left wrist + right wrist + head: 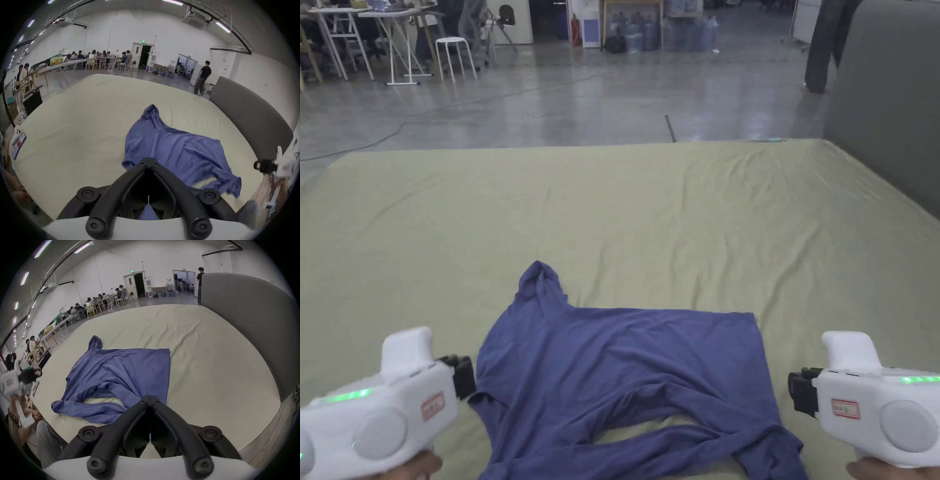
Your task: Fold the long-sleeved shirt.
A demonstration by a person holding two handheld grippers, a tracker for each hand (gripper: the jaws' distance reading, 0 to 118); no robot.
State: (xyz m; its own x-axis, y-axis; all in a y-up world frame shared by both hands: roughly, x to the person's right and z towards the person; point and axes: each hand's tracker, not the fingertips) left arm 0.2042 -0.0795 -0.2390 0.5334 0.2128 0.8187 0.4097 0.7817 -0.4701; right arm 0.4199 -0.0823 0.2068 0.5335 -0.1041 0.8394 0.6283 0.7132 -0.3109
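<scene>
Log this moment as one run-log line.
blue long-sleeved shirt: spread unfolded on olive bed sheet | left gripper: shut, empty | right gripper: shut, empty

You hold the left tool (464, 376) low on your left and the right tool (802, 391) low on your right, tips pointing inward, both pinched closed.

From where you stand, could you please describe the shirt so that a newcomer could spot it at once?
A pale green sheet covers the wide flat surface in front of the person. Near its close edge, between the two white grippers, lies the long-sleeved shirt. It is the one blue, crumpled thing there, one sleeve pointing away.
</scene>
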